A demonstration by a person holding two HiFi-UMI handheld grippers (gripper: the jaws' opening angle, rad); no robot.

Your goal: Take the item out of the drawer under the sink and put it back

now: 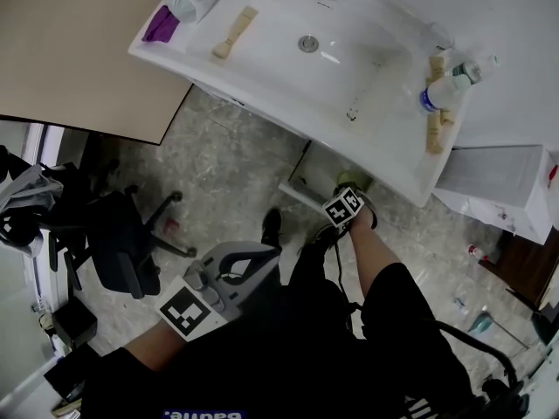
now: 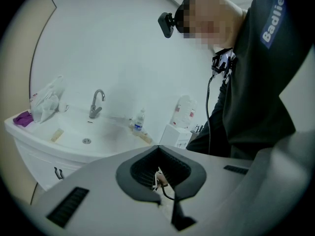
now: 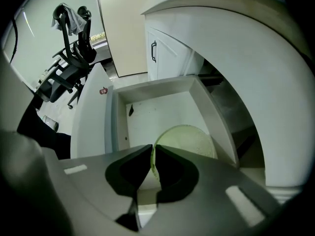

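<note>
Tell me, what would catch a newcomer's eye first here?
Probably the right tongs, pinched shut on the rim of a pale green dish at the open white drawer under the sink. From above, that wide white sink fills the top of the head view, a bottle on its ledge. The left tongs are shut and empty.

Print, white, reads "Badlie": on the person's dark sleeve [image 2: 273,19], up and right of the sink [image 2: 29,134]. Bottle [image 2: 139,122] label on the sink's rim: illegible.
</note>
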